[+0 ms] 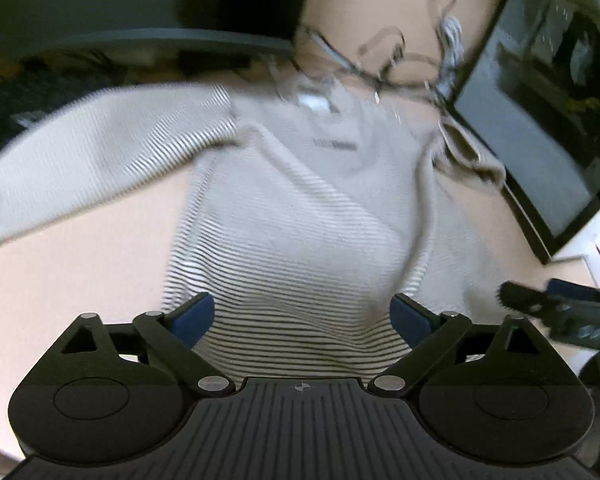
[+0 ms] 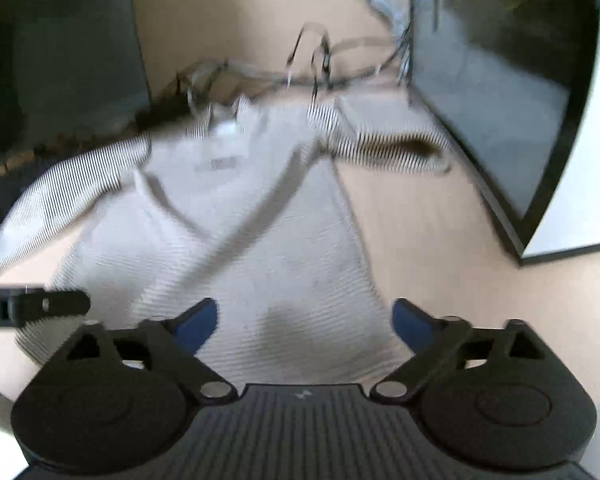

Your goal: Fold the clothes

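Observation:
A cream sweater with thin dark stripes (image 1: 292, 216) lies spread on the light table, collar at the far end, hem nearest me. Its left sleeve (image 1: 84, 160) stretches out to the left. Its right sleeve (image 2: 388, 148) is bunched toward the monitor. My left gripper (image 1: 302, 316) is open and empty over the hem. My right gripper (image 2: 304, 320) is open and empty over the right part of the hem. Each gripper shows in the other's view: the right one (image 1: 556, 308) at the right edge, the left one (image 2: 40, 306) at the left edge. Both views are blurred.
A dark monitor (image 1: 540, 120) stands at the right, close to the sweater's shoulder; it also shows in the right wrist view (image 2: 492, 96). Tangled cables (image 1: 380, 64) lie beyond the collar. A dark panel (image 2: 60, 52) stands at the far left. A white sheet (image 2: 580, 208) lies beside the monitor.

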